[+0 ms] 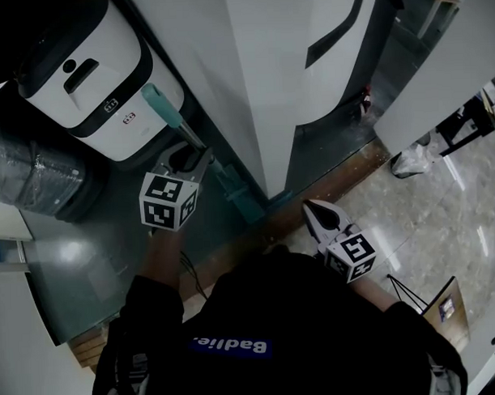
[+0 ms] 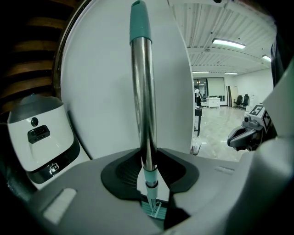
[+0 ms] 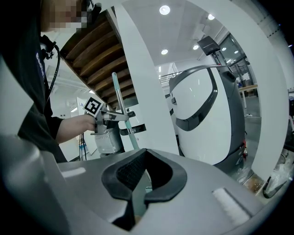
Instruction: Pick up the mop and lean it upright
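1. The left gripper's [image 2: 149, 186] jaws are clamped on the mop's [image 2: 142, 92] steel pole, just above its pale teal lower collar.
2. The right gripper's [image 3: 136, 183] jaws are drawn almost together, leaving only a thin slit with nothing in it. It hangs apart from the mop.
3. The pole rises steeply from the left jaws and ends in a teal grip, in front of a white column [image 1: 227, 64].
4. The teal mop head [image 1: 241, 197] sits low at the column's foot.
5. A white appliance [image 1: 89, 77] stands beside the grip end.

Only legible txt: white print, approx. "Badlie", on a blue strip [image 1: 228, 345] on the person's dark top [image 1: 317, 328], seen flipped; two small labels [image 1: 108, 106] on the white machine [image 1: 81, 77] too small to read.
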A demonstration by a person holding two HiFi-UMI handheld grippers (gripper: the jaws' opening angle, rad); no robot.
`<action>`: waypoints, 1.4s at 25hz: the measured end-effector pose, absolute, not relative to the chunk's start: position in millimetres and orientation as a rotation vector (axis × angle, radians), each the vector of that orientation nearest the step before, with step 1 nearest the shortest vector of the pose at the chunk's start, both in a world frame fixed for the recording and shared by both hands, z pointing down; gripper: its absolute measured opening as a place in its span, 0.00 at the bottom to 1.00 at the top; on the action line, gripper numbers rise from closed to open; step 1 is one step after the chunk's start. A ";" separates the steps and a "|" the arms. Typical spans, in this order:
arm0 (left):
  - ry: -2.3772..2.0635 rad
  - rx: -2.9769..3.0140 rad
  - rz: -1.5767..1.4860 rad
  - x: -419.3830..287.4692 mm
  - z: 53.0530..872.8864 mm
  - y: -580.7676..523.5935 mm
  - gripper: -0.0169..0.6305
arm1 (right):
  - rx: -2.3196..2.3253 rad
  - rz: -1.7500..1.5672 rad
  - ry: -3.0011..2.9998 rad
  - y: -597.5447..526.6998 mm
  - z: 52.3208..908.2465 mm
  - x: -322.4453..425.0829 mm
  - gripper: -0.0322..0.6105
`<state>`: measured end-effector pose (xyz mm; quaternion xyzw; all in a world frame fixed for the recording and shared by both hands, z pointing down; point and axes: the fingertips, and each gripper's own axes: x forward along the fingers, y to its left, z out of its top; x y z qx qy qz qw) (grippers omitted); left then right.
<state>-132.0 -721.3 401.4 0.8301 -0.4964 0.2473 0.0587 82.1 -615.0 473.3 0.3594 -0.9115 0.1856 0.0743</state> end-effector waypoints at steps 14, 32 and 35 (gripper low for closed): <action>-1.443 2.513 0.831 -126.6 424.8 -734.9 0.22 | 1.114 0.578 -2.710 -613.5 478.1 88.9 0.06; -1.404 2.604 0.906 -92.5 433.0 -764.4 0.25 | 1.192 0.590 -2.668 -614.9 483.3 108.9 0.06; -1.403 2.600 0.928 -93.3 435.5 -764.9 0.30 | 1.190 0.589 -2.666 -614.5 483.9 107.8 0.06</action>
